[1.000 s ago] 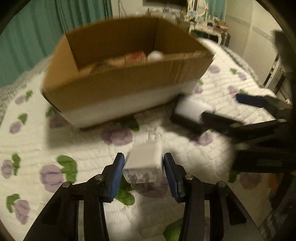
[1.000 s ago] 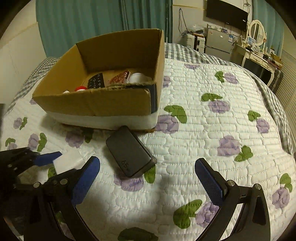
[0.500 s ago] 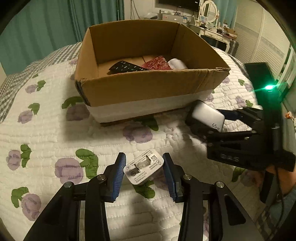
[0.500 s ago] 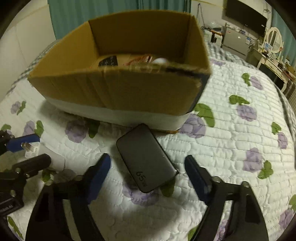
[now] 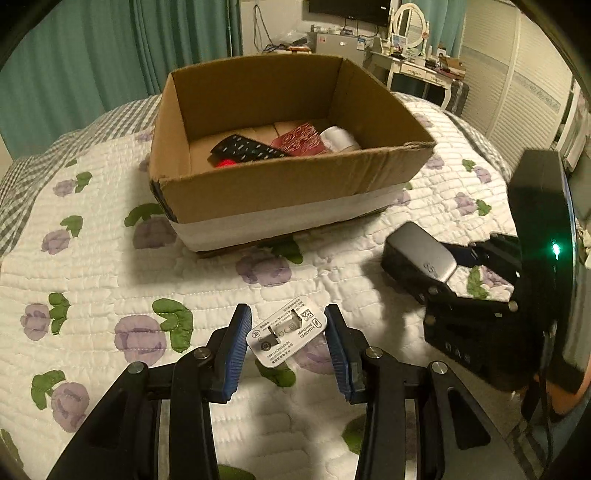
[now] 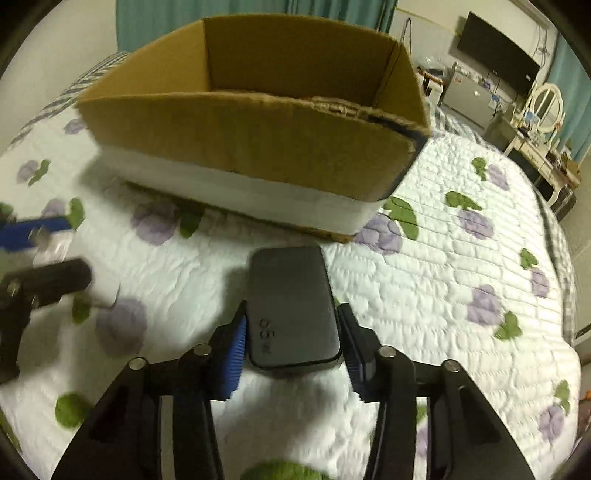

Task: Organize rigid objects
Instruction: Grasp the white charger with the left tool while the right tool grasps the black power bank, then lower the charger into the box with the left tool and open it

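Observation:
My left gripper [image 5: 286, 318] is shut on a white plug-in charger [image 5: 287, 334], held just above the quilt with its label side up. To the right, a dark grey charger block [image 5: 421, 254] marked 65 lies on the quilt. My right gripper [image 6: 292, 325] has its jaws closing on the dark grey block [image 6: 291, 302], and both blue pads touch its long sides. The open cardboard box [image 5: 288, 192] stands behind both. It holds a black remote [image 5: 247, 149], a red packet [image 5: 301, 140] and a white item [image 5: 340, 138]. The left gripper [image 6: 33, 236] shows blurred at the right wrist view's left edge.
Everything rests on a white quilt [image 5: 92, 266] with purple flowers, covering a bed. The cardboard box [image 6: 240, 140] has a white band along its base. Teal curtains [image 5: 74, 74] hang behind, with a dresser and mirror [image 5: 410, 22] at the back right. A hand [image 5: 565, 398] holds the right gripper.
The right jaws came from wide open to closing on the dark grey block, as that gripper moved in over it. The left gripper rose a little with the white charger.

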Demonstrator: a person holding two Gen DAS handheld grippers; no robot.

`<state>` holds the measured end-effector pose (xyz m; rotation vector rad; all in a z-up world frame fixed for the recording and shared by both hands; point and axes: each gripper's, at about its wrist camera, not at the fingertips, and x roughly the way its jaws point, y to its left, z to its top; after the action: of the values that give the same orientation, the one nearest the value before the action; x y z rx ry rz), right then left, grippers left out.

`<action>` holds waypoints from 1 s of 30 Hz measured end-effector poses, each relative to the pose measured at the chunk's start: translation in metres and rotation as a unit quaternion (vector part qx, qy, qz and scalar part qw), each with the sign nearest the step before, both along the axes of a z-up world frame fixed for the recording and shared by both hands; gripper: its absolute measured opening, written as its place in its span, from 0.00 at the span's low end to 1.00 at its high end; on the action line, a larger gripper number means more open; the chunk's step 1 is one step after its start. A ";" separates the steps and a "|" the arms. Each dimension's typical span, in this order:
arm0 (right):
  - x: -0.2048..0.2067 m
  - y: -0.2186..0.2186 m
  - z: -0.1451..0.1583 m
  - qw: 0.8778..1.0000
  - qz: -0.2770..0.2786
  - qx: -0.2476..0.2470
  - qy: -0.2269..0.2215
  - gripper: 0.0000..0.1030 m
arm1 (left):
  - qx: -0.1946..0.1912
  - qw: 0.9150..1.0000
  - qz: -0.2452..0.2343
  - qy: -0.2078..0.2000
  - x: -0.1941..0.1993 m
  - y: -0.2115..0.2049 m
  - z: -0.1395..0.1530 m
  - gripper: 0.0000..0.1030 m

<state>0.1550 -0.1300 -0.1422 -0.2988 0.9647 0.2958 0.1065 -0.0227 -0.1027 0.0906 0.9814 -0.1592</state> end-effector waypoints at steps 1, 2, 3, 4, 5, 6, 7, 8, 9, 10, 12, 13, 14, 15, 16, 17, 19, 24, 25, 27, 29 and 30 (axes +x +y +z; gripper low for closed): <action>-0.005 -0.003 0.003 1.000 -0.005 0.001 -0.001 0.40 | -0.002 1.000 -0.001 -0.002 -0.002 -0.001 0.004 0.40; -0.008 -0.005 0.005 1.000 -0.011 0.002 -0.001 0.40 | -0.004 1.000 -0.002 -0.005 -0.005 -0.002 0.008 0.40; -0.012 -0.007 0.007 1.000 -0.018 0.005 -0.002 0.40 | -0.005 1.000 -0.002 -0.008 -0.007 -0.002 0.011 0.40; -0.016 -0.010 0.012 1.000 -0.024 0.010 -0.003 0.40 | -0.005 1.000 -0.002 -0.012 -0.010 -0.003 0.016 0.40; -0.020 -0.011 0.016 0.999 -0.028 0.013 -0.008 0.40 | -0.007 1.000 -0.003 -0.016 -0.012 -0.003 0.021 0.40; -0.026 -0.013 0.024 0.999 -0.032 0.016 -0.014 0.40 | -0.009 1.000 -0.003 -0.020 -0.013 -0.002 0.025 0.40; -0.029 -0.012 0.030 0.999 -0.033 0.017 -0.020 0.40 | -0.014 1.000 -0.003 -0.026 -0.016 -0.001 0.032 0.40; -0.034 -0.013 0.037 0.999 -0.034 0.019 -0.026 0.40 | -0.017 0.999 -0.004 -0.031 -0.018 -0.001 0.039 0.40; -0.038 -0.012 0.047 0.999 -0.035 0.021 -0.035 0.40 | -0.021 0.999 -0.004 -0.039 -0.020 0.000 0.047 0.40; -0.042 -0.011 0.059 0.998 -0.037 0.024 -0.044 0.40 | -0.024 0.999 -0.004 -0.044 -0.022 0.000 0.053 0.40; -0.050 -0.008 0.079 0.997 -0.038 0.029 -0.061 0.40 | -0.037 0.998 -0.005 -0.056 -0.023 0.002 0.069 0.40; -0.055 -0.007 0.085 0.997 -0.037 0.030 -0.068 0.40 | -0.042 0.997 -0.005 -0.060 -0.022 0.004 0.076 0.40; -0.056 -0.008 0.094 0.996 -0.038 0.034 -0.075 0.40 | -0.048 0.997 -0.005 -0.068 -0.021 0.005 0.086 0.40; -0.057 -0.007 0.105 0.995 -0.038 0.039 -0.082 0.40 | -0.051 0.996 -0.005 -0.075 -0.020 0.006 0.094 0.40; -0.057 -0.008 0.117 0.994 -0.038 0.044 -0.089 0.40 | -0.053 0.995 -0.005 -0.082 -0.019 0.007 0.101 0.40; -0.058 -0.009 0.128 0.994 -0.037 0.047 -0.096 0.40 | -0.055 0.994 -0.005 -0.091 -0.016 0.009 0.110 0.40; -0.055 -0.008 0.148 0.992 -0.034 0.053 -0.111 0.40 | -0.057 0.993 -0.006 -0.100 -0.010 0.011 0.122 0.40; -0.041 -0.001 0.185 0.987 -0.025 0.071 -0.141 0.40 | -0.062 0.991 -0.002 -0.122 0.021 0.019 0.146 0.40; -0.037 0.001 0.190 0.986 -0.022 0.072 -0.146 0.40 | -0.059 0.990 -0.002 -0.125 0.026 0.020 0.147 0.40; -0.027 0.005 0.195 0.986 -0.014 0.067 -0.150 0.40 | -0.041 0.991 -0.002 -0.131 0.043 0.020 0.149 0.40; -0.017 0.011 0.196 0.986 -0.008 0.060 -0.153 0.40 | -0.032 0.991 -0.005 -0.133 0.061 0.021 0.148 0.40; -0.012 0.013 0.196 0.987 -0.006 0.059 -0.153 0.40 | -0.031 0.991 -0.007 -0.132 0.071 0.021 0.145 0.40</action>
<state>0.1435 -0.1173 0.0535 -0.2224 0.6441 0.2855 0.1779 -0.0016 0.0427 0.0588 0.7119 -0.1857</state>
